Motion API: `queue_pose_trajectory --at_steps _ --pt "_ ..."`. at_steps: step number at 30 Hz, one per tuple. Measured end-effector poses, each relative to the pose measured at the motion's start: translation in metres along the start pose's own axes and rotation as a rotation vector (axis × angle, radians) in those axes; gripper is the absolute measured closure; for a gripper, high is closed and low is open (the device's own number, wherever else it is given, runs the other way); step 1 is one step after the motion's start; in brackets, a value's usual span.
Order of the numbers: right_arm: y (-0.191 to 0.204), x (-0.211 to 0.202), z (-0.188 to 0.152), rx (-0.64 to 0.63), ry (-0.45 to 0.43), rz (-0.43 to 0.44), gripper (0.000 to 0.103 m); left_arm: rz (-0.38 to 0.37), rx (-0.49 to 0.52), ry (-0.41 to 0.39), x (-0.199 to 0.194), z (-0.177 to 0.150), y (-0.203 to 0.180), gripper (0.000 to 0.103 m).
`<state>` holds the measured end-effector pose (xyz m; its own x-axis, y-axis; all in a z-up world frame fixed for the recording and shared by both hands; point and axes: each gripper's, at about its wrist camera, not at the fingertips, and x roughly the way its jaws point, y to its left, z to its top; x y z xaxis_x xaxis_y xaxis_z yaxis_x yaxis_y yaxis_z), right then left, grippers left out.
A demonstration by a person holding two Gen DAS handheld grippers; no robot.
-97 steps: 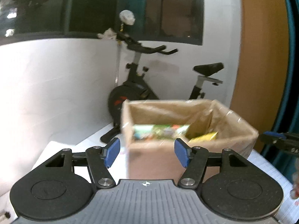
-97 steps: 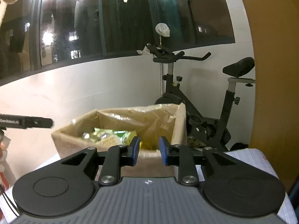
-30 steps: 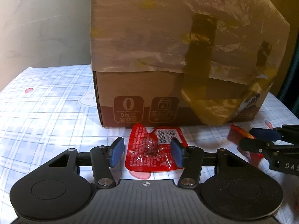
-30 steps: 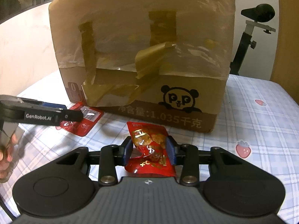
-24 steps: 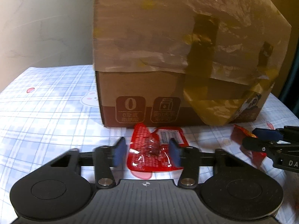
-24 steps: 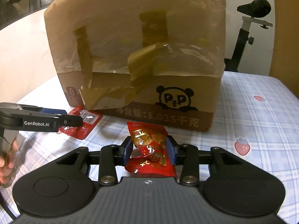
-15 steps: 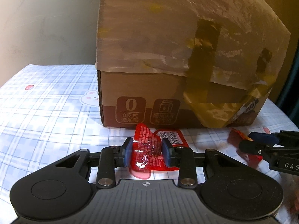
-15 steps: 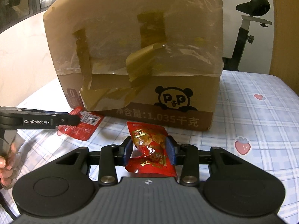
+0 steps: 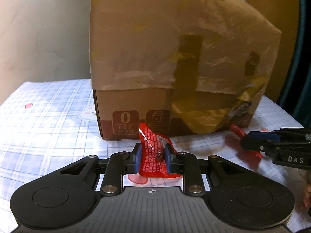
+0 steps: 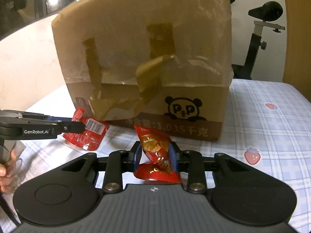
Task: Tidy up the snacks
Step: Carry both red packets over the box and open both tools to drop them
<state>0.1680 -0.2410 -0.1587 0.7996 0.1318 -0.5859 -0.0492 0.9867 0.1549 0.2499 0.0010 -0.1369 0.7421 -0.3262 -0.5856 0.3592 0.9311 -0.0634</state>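
my left claw point(image 9: 152, 158) pinches one red packet point(image 9: 153, 155); my right claw point(image 10: 155, 158) pinches another point(image 10: 156, 155); both sit just before the box point(image 10: 147, 58); its opening lies above both.

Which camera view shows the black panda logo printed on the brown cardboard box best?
The right wrist view: the black panda logo faces the camera, whole and sharp, on the brown cardboard box. In the left wrist view it sits at the box's far right corner, small, oblique and partly under yellowish tape.
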Motion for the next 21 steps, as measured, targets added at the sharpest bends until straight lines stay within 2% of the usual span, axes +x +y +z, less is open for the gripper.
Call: queue_pose_trajectory --at_steps 11,16,21 --pt "0.001 -0.033 0.001 0.068 -0.038 0.035 0.073 -0.022 0.018 -0.029 -0.045 -0.002 -0.01 0.081" --pt "0.01 -0.055 0.01 0.052 -0.086 0.05 0.073 -0.04 0.004 -0.089 -0.075 0.006 -0.012 0.081" --pt "0.018 -0.081 0.03 0.043 -0.164 0.061 0.073 -0.05 0.017 -0.183 -0.107 0.033 -0.015 0.081"
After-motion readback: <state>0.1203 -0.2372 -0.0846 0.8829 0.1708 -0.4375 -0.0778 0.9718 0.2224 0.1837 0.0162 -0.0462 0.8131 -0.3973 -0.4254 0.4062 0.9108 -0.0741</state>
